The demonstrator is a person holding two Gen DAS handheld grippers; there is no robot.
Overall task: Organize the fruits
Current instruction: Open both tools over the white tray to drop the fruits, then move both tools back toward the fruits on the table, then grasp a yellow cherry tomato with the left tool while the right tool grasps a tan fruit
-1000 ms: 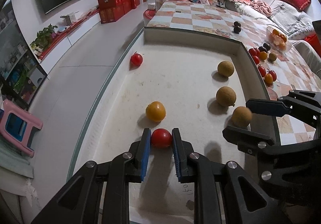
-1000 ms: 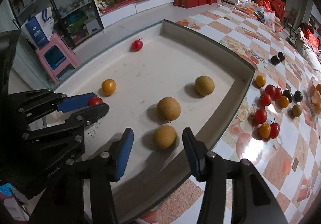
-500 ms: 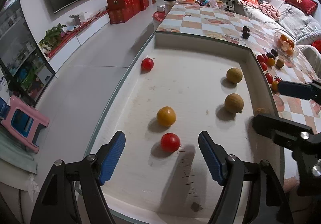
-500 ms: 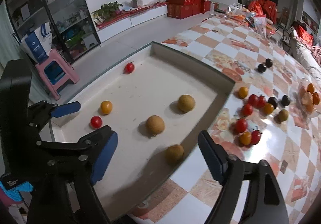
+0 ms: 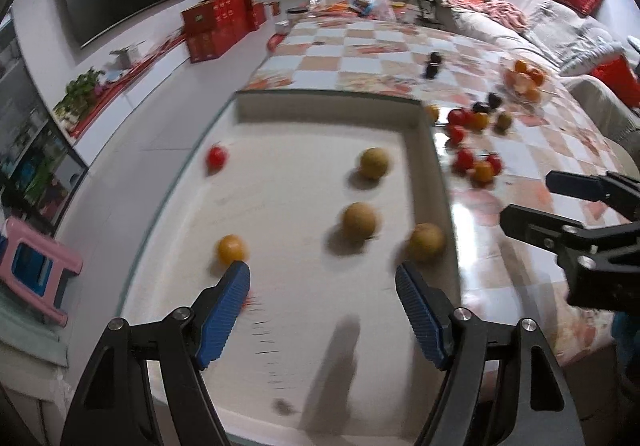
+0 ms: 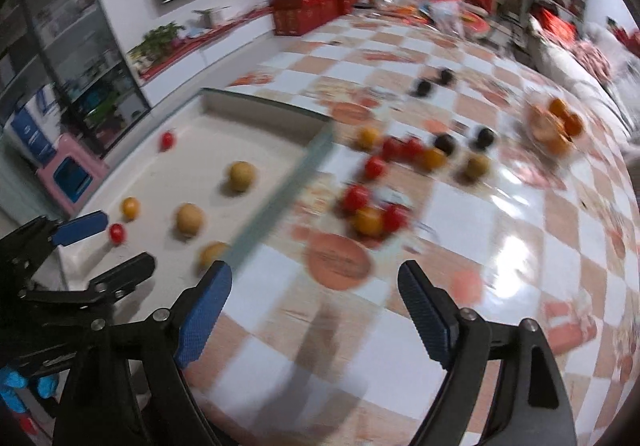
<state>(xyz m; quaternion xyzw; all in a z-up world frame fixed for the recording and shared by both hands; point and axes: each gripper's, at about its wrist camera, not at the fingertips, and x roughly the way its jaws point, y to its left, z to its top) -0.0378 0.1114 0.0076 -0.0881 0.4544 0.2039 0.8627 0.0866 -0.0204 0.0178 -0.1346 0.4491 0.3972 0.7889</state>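
Note:
A shallow white tray (image 5: 424,150) holds three brown round fruits (image 5: 359,222), an orange fruit (image 5: 231,249) and a red tomato (image 5: 216,158) at its far left. A second red tomato (image 6: 117,233) lies near the tray's front, mostly hidden behind my left gripper's finger in the left wrist view. My left gripper (image 5: 322,278) hovers open over the tray's near end, nothing between its pads. My right gripper (image 6: 316,278) stands open and empty over the checkered table (image 6: 440,206). A loose cluster of red tomatoes (image 6: 356,196), orange fruits (image 6: 368,222) and dark plums (image 6: 445,144) lies ahead of it.
A glass bowl of oranges (image 6: 554,126) sits at the far right of the table, with two more dark plums (image 6: 424,88) behind the cluster. The tray's raised rim (image 6: 280,198) separates it from the table. A pink stool (image 5: 32,270) stands on the floor to the left.
My left gripper opened, let go of the red tomato and drew back. My right gripper opened wider, left the brown fruit in the tray and swung right over the checkered table.

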